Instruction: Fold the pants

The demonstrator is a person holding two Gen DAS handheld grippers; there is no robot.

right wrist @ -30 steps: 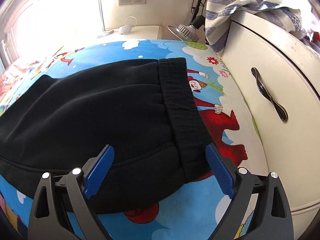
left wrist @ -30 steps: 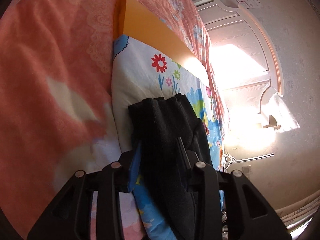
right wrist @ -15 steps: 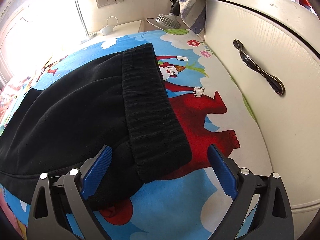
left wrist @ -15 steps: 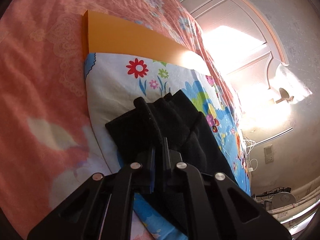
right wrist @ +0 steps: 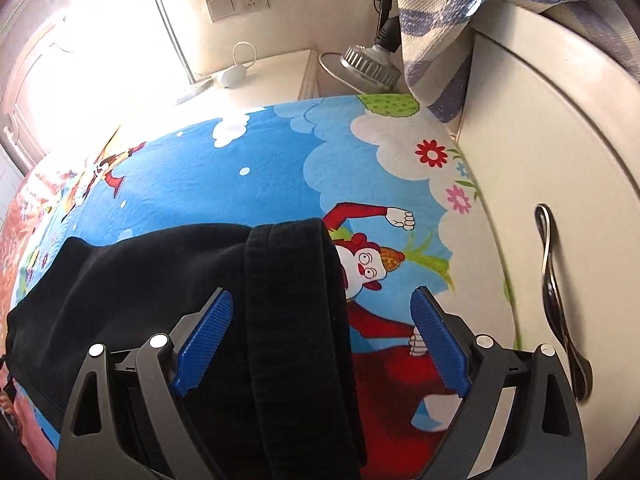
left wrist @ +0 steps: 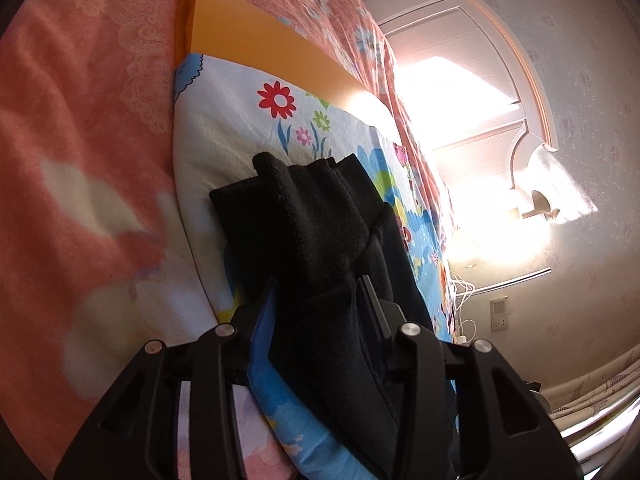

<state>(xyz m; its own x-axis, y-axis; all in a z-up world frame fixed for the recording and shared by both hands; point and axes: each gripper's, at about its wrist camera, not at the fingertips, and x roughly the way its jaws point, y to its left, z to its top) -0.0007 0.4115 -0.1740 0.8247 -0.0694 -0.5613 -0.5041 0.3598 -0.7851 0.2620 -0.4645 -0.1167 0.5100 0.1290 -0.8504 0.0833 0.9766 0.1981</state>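
The black pants (right wrist: 168, 276) lie on a cartoon-print sheet (right wrist: 260, 168). In the right wrist view their ribbed waistband (right wrist: 296, 304) runs between the fingers of my right gripper (right wrist: 320, 336), which is open with the blue pads apart. In the left wrist view the leg cuffs (left wrist: 304, 216) lie bunched near the sheet's end. My left gripper (left wrist: 320, 300) is around the leg cloth, its jaws a hand's width apart, with the fabric between them.
A pink floral bedspread (left wrist: 80, 120) and an orange board (left wrist: 256, 48) lie beyond the cuffs. A white cabinet door with a metal handle (right wrist: 556, 296) stands right of the sheet. A nightstand (right wrist: 256, 80) and a lamp (right wrist: 368, 68) stand behind.
My left gripper was shut on the leg cloth half a second ago and has opened. My right gripper has moved forward, so the waistband now lies between its open fingers.
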